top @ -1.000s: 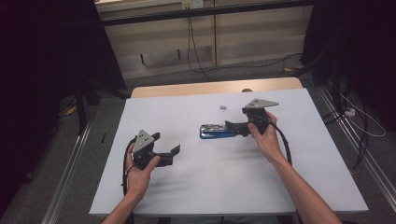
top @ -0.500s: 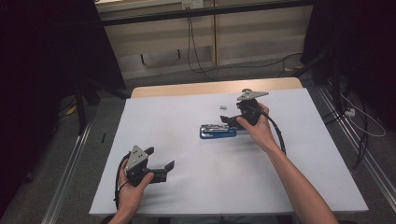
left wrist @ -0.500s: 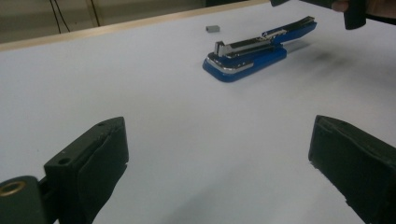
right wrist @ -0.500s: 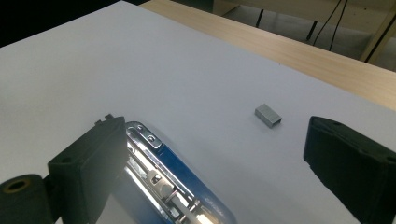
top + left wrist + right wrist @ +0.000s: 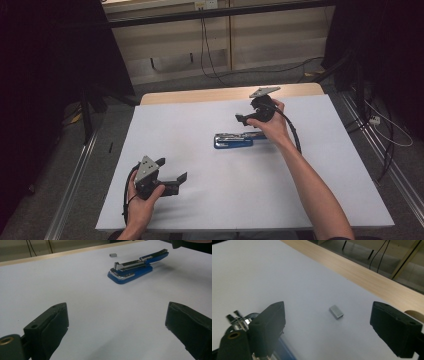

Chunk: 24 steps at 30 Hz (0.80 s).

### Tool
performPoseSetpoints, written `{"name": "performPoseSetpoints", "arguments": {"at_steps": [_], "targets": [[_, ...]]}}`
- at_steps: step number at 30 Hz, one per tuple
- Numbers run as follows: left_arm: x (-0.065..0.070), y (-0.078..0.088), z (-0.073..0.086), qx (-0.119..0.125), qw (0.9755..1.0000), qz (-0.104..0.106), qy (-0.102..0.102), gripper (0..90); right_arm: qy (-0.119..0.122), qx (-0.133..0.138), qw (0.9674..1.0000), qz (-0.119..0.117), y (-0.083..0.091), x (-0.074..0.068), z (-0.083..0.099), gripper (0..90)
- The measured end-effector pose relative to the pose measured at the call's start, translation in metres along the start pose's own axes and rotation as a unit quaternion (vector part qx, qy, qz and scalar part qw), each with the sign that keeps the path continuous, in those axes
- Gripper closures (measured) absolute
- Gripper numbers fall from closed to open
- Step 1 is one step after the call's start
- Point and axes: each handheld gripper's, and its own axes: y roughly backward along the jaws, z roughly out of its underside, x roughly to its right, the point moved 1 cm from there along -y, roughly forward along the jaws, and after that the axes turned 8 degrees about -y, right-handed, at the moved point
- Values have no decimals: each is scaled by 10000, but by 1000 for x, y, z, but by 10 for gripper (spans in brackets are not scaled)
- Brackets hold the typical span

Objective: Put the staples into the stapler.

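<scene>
Since the earlier frames the right gripper has slid from over the blue stapler toward the upper middle of the high view; its fingers have just been closing a little but stay spread, nothing between the pads. The left gripper has dropped to the lower left, fingers spread, empty. Stapler lies mid-frame on the white desk, lid open. The right gripper view shows a small grey staple block centred between the fingers ahead; the left gripper view shows it just beyond the stapler, top centre.
</scene>
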Motion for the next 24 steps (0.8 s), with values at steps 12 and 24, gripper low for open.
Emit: {"name": "performPoseSetpoints", "arguments": {"at_steps": [12,24], "targets": [[2,0,0,8,9999,110,-40,50,-156,-366,9992,48,-27,17,-10,214],[4,-1,1,-58,9998,198,-52,50,-74,-787,9968,87,-50,17,-10,286]]}}
